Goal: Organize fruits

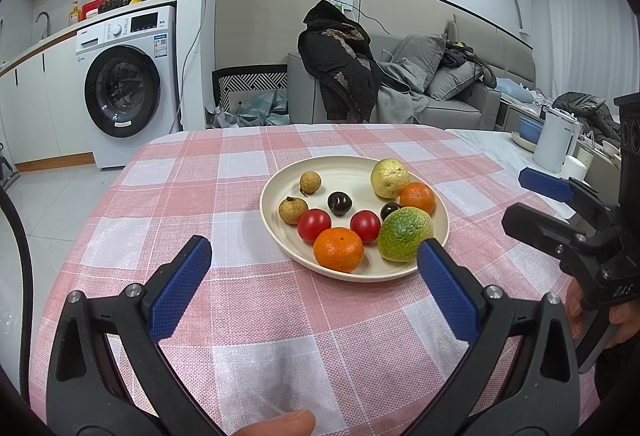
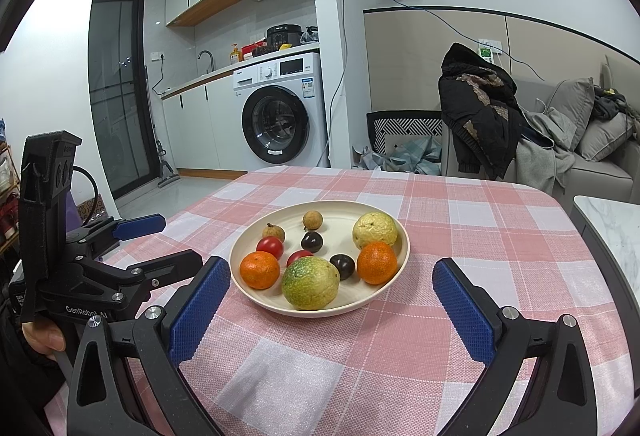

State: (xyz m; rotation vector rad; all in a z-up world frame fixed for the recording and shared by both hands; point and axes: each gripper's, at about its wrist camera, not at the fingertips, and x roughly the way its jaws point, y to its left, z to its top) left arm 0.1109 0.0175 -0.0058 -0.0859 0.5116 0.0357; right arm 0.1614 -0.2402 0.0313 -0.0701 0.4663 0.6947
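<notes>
plate (image 2: 402, 256) – 2 oranges, 2 tomatoes, 2 longans, 2 cherries | kettle (image 1: 554, 141) – left view only | left gripper (image 1: 314, 260), right gripper (image 2: 332, 282): wide apart, holding nothing

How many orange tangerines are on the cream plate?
2. One round orange tangerine sits at the near left rim of the round cream plate; the other is at the right, near the pale yellow-green fruit. None seems hidden.

**Open cloth around a crowded plate**

Bare checked tablecloth (image 2: 304, 364) near, left and beyond the plate (image 2: 405, 240); fruit packed close on it, green citrus (image 2: 310, 282) foremost; white kettle (image 1: 554, 141) far right, well apart
</notes>
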